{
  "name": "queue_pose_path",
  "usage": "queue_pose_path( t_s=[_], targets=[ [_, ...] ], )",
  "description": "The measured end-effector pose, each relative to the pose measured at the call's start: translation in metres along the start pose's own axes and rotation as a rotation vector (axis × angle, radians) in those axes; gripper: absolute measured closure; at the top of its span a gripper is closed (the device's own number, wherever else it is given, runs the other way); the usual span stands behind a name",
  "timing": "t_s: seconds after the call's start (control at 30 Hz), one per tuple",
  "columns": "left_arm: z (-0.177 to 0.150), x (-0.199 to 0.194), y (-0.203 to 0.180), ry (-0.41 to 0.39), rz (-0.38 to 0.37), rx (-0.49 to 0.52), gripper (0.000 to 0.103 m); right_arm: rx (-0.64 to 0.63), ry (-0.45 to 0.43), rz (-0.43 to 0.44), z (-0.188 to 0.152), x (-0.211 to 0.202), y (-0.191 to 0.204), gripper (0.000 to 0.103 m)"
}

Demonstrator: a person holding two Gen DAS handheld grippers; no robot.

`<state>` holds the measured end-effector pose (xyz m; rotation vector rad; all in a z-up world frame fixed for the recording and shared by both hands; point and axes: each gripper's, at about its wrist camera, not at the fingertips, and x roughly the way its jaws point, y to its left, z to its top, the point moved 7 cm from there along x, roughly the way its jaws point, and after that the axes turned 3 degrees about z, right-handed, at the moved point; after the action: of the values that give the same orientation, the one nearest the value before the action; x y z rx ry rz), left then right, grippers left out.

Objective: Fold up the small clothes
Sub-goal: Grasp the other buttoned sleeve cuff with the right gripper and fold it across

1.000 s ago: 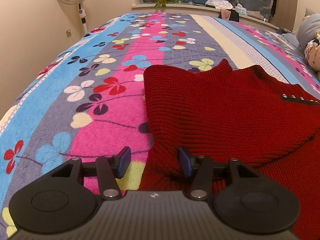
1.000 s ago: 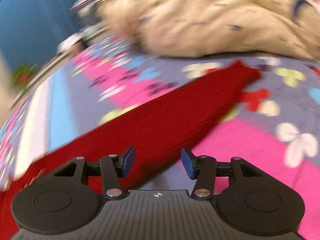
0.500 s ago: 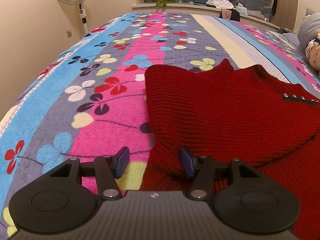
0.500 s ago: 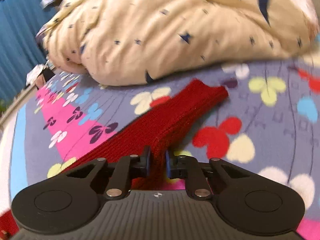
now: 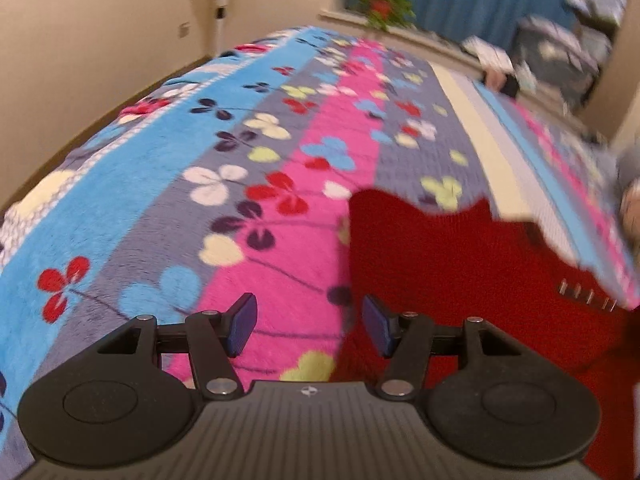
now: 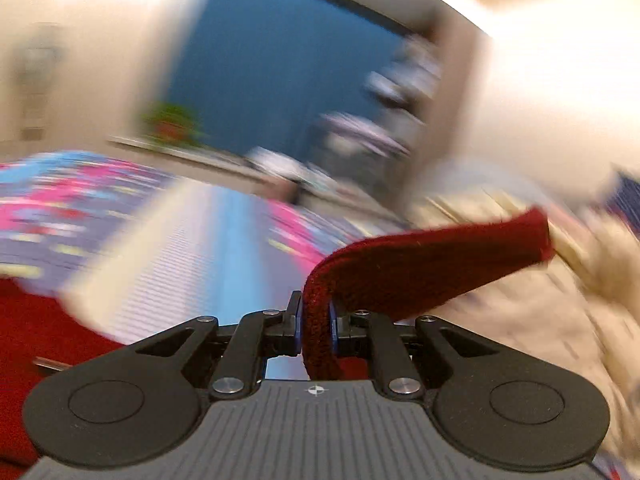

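Left wrist view, items by size.

1. Floral bedspread (image 5: pixel 168 184): striped blue, grey and pink fleece with clover flowers, covering the bed. Position unchanged; it fills a larger share of the frame than a second ago, and the picture is now tilted and blurred.

2. Red knit sweater (image 5: pixel 460 280): lying flat on the bedspread at the right, its left edge running up beside the pink stripe, a short row of metal studs (image 5: pixel 588 300) near its right side. A second ago its hem lay between the fingers of this claw; now only bedspread shows there.

3. Left gripper (image 5: pixel 310 330): jaws wide and slowly opening, nothing between the blue pads (image 5: pixel 240 330). The right-hand pad sits just over the sweater's edge, apparently not touching.

Right wrist view, heavily blurred.

4. Cream printed quilt (image 6: pixel 520 320): heaped at the right.

5. Sleeve (image 6: pixel 424 268): a second ago stretched flat on the bed; now lifted clear, bent over, cuff pointing right in the air.

6. Right gripper (image 6: pixel 316 330): jaws narrow, clamped on the sleeve near its middle; a second ago they stood apart and empty.

Judgement: the sleeve has been picked up and is swinging toward the sweater body, so the sleeve-in fold looks under way. The left claw has let go and pulled back.
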<state>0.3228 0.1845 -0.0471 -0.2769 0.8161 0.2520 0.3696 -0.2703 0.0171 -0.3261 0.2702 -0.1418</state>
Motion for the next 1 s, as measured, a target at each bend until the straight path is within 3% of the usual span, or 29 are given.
queue_pose_path(
  t_s=[0.1,0.2,0.23,0.27,0.33,0.4,0.53,0.63,0.7,0.77,0.8,0.87,1.0],
  targets=[
    [0.011,-0.008,0.01,0.003,-0.034,-0.057,0.039,-0.074,-0.086,0.195,0.026,-0.035,0.102,0.09],
    [0.016,-0.014,0.019,0.012,-0.069,-0.095,0.039,-0.171,-0.093,0.396,0.016,-0.068,0.197,0.09],
    [0.017,-0.014,0.021,0.02,-0.085,-0.111,0.039,-0.22,-0.068,0.449,0.006,-0.072,0.219,0.088],
    [0.017,-0.014,0.022,0.033,-0.108,-0.126,0.039,-0.283,0.026,0.516,-0.015,-0.073,0.246,0.082],
    [0.015,-0.011,0.02,0.064,-0.161,-0.147,0.039,-0.353,0.204,0.603,-0.048,-0.071,0.269,0.08],
    [0.012,-0.009,0.018,0.085,-0.2,-0.166,0.039,-0.37,0.144,0.565,-0.046,-0.082,0.261,0.074],
    [0.01,-0.003,0.006,0.092,-0.249,-0.174,0.04,-0.252,0.184,0.589,-0.037,-0.098,0.212,0.066],
    [-0.001,0.007,-0.009,0.103,-0.288,-0.151,0.04,-0.195,0.188,0.525,-0.041,-0.099,0.154,0.053],
    [-0.017,0.023,-0.019,0.138,-0.276,-0.104,0.04,-0.166,0.269,0.453,-0.067,-0.091,0.116,0.052],
    [-0.04,0.044,-0.021,0.209,-0.179,-0.036,0.041,-0.103,0.506,0.368,-0.11,-0.073,0.07,0.048],
    [-0.042,0.041,-0.022,0.178,-0.177,-0.023,0.041,-0.02,0.526,0.371,-0.115,-0.075,0.053,0.044],
    [-0.035,0.024,-0.028,0.145,-0.165,0.009,0.042,0.105,0.566,0.348,-0.113,-0.092,0.014,0.046],
    [-0.024,-0.025,-0.036,0.014,-0.22,0.085,0.04,0.11,0.503,0.32,-0.097,-0.14,-0.032,0.047]
  ],
)
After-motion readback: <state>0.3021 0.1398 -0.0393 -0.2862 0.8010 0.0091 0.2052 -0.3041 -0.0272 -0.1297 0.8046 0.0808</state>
